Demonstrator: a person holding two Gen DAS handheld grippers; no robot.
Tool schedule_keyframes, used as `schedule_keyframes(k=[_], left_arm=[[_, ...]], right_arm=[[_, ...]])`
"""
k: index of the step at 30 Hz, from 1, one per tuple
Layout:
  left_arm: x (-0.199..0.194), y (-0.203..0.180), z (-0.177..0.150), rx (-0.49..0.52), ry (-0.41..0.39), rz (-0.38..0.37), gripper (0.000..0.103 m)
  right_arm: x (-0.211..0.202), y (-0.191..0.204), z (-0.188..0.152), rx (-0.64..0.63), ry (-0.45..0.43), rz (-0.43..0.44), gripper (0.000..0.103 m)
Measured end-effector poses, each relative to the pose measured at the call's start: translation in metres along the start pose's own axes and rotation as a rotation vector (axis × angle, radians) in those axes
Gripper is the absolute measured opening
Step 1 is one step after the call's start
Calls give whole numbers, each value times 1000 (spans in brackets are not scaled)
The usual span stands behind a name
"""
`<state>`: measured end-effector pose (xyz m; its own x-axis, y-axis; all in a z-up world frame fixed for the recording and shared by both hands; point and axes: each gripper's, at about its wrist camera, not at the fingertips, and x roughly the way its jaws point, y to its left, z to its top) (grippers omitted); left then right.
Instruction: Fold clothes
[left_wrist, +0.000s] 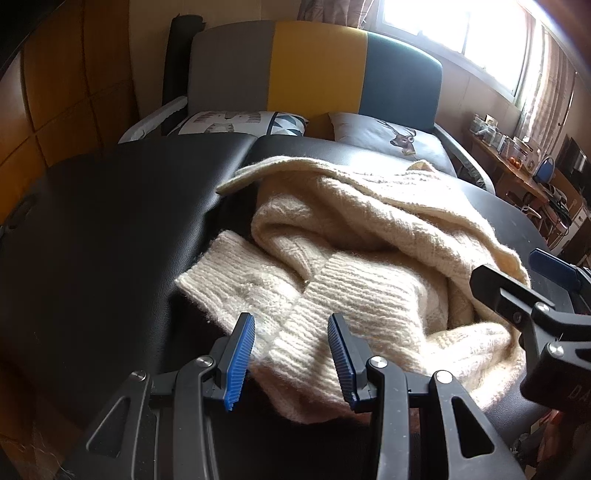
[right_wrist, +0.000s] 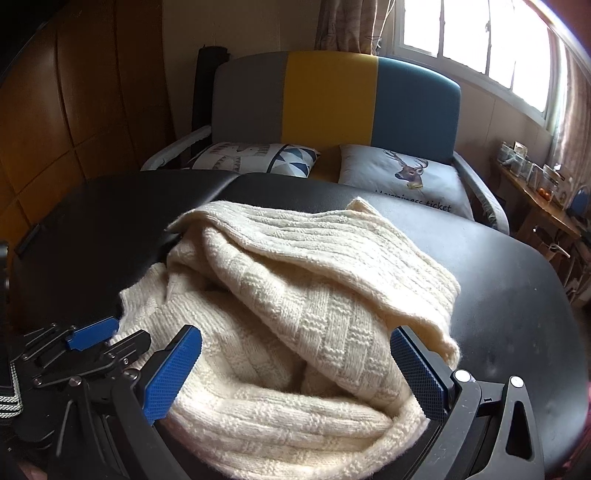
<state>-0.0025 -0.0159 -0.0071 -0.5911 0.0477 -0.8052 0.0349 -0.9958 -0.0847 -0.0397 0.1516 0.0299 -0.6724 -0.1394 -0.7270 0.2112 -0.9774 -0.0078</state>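
Fingers spread, the left gripper (left_wrist: 291, 354) straddles a ribbed cuff of the cream knit sweater (left_wrist: 354, 258) without pinching it. The right gripper (right_wrist: 295, 373) gapes wider around the bunched near edge, its blue pads (right_wrist: 173, 373) beside the wool, grasping nothing. The sweater lies crumpled on the black padded table (left_wrist: 92, 229); its folds hide the body's shape, and its near hem is cut off behind the gripper frames.
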Motion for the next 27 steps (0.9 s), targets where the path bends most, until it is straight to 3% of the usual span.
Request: schedule_keyframes(k=[6, 14, 27], left_arm=[[7, 2, 5, 4, 12, 6, 42], [22, 3, 23, 26, 29, 35, 45], [38, 6, 44, 34, 60, 42, 45]], right_arm=[[7, -5, 12, -3, -21, 30, 103], [22, -5, 31, -52, -6, 6, 103], [47, 8, 66, -223, -3, -26, 103]])
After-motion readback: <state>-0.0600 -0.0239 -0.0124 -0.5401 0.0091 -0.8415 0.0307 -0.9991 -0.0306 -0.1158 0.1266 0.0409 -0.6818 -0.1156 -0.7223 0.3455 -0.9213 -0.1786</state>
